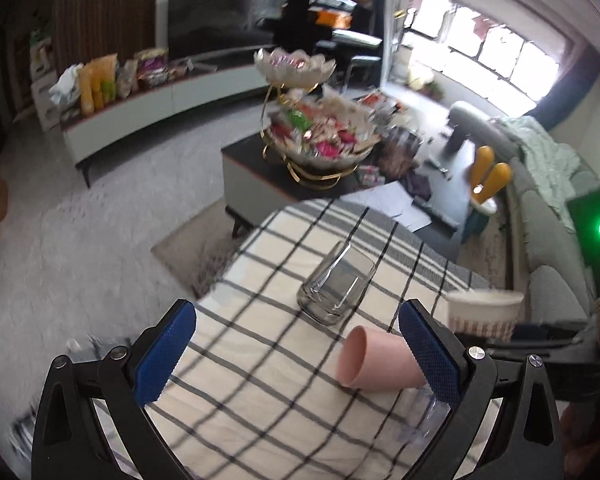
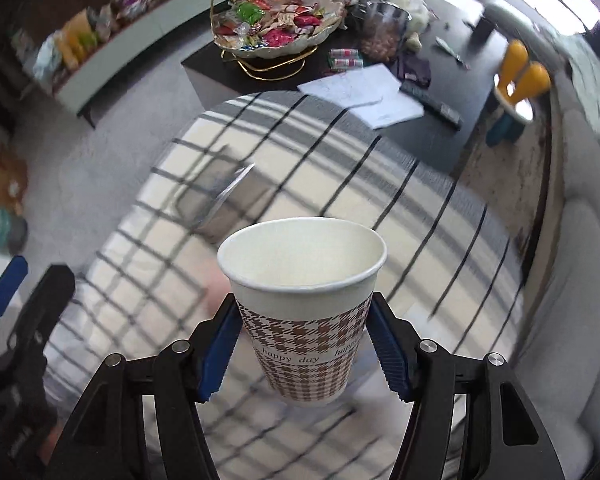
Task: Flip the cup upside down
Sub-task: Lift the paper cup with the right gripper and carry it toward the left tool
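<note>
Checked tablecloth (image 2: 440, 220) below, right claw (image 2: 304, 344) clamped on upright paper cup (image 2: 304, 300), left claw (image 1: 296, 356) apart

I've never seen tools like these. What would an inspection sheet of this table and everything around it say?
Surface: checked grey-and-cream tablecloth on a small table.
Job's things: white paper cup with brown houndstooth print, upright, lifted off the cloth.
Clutter: clear glass tumbler and pink plastic cup, both on their sides.
Grippers: right gripper shut on the paper cup; left gripper open, empty.
Cables: nothing seen.
Surroundings: tiered candy dish on a dark coffee table, grey sofa, television.
</note>
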Available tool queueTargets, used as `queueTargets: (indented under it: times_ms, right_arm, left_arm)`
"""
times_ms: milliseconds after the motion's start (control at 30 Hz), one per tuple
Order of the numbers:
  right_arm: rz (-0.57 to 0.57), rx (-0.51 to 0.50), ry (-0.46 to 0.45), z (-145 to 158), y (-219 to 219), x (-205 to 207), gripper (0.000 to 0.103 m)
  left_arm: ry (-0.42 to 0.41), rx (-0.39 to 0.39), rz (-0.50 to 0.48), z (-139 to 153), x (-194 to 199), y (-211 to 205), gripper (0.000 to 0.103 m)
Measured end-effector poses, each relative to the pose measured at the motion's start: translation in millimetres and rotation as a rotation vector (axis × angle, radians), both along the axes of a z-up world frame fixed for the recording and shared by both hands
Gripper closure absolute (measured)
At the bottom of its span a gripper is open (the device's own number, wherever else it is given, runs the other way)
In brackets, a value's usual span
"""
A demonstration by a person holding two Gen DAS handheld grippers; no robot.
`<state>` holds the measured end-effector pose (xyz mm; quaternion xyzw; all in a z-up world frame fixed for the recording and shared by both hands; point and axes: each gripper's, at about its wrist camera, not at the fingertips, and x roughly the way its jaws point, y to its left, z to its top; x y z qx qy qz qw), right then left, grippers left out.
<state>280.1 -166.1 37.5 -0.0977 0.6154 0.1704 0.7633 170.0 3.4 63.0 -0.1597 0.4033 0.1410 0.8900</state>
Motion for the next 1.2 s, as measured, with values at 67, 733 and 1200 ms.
queueTargets:
  times_ms: [67, 733, 1200]
  right_arm:
    - [-0.054, 0.058, 0.04, -7.3, 1.3, -16.4, 0.04]
    - [-0.573, 0.495, 0.309, -153.2, 20.0, -118.1, 0.04]
    - [-0.545, 0.456, 0.266, -155.7, 21.5, -113.7, 0.03]
  left_arm:
    - [-0.022, 0.01, -0.03, 6.1, -13.1, 12.6, 0.0]
    - [-0.054, 0.145, -0.27, -35.1, -70.1, 64.4, 0.0]
    - [-0.011, 0.144, -0.316, -60.0, -69.0, 59.2, 0.0]
